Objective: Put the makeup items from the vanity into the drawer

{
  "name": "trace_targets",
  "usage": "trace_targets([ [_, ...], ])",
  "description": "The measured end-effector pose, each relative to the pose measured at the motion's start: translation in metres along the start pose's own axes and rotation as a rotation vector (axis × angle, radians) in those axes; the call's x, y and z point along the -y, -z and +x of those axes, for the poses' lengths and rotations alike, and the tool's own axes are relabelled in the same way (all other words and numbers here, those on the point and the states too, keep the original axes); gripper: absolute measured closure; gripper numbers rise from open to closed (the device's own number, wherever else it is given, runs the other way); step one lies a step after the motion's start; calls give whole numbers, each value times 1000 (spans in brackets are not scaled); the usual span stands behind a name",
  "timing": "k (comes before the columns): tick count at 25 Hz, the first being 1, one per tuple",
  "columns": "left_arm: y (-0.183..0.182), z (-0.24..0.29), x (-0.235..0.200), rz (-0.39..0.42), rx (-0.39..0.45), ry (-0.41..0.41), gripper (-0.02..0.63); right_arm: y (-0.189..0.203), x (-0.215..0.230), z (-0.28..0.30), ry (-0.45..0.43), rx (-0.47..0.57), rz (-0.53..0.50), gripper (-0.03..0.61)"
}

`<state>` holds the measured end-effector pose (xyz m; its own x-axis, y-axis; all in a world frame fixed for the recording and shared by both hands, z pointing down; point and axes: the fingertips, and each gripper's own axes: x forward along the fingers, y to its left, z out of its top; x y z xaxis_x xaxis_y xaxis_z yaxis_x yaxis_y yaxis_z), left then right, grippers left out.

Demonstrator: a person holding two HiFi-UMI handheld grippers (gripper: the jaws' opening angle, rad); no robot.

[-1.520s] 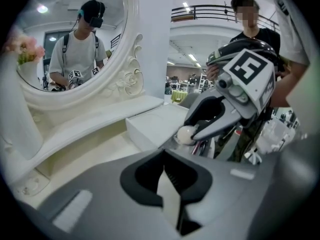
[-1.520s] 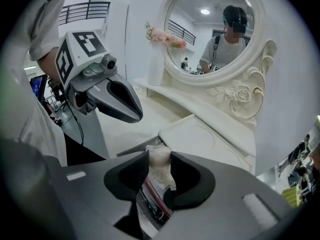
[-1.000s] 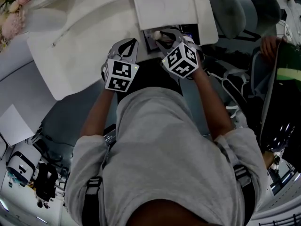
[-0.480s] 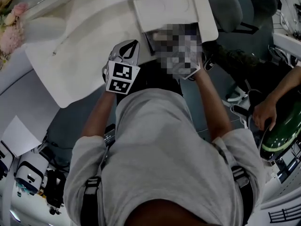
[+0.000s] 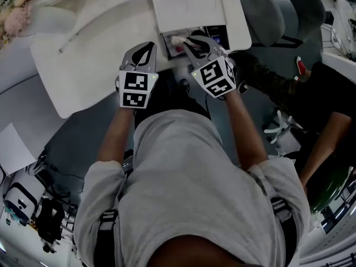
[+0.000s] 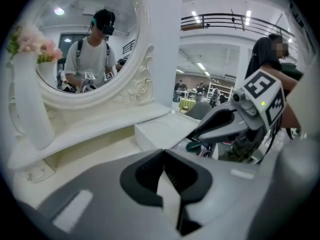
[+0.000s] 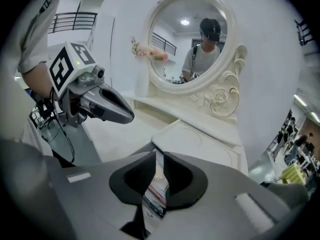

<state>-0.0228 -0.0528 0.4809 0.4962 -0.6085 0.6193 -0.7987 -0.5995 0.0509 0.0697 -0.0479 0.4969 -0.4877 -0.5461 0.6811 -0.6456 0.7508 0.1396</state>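
Note:
The white vanity top has an open drawer at its near edge, with a white makeup item and a red one inside. My right gripper hovers over the drawer. Its jaws have just been closing to a narrow gap. Nothing is between them; drawer contents show through the gap. My left gripper is over the vanity's front edge, left of the drawer. Its tips meet and hold nothing.
A raised white box sits on the vanity behind the drawer. An oval mirror stands at the back, with a white vase of pink flowers. A grey chair and another person are to the right.
Both grippers have lifted slightly; the right one is still over the open drawer, with its jaws narrower. The person on the right has shifted.

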Motion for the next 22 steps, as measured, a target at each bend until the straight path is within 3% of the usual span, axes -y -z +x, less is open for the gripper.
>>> trace_targets([
  [4, -5, -18, 18, -71, 51, -90, 611, -5, 9, -32, 29, 100, 42, 578],
  [12, -32, -71, 57, -137, 201, -250, 611, -27, 14, -116, 110, 346, 115, 580],
  [22, -59, -143, 106, -177, 392, -331, 611, -50, -8, -216, 163, 625, 253, 580],
])
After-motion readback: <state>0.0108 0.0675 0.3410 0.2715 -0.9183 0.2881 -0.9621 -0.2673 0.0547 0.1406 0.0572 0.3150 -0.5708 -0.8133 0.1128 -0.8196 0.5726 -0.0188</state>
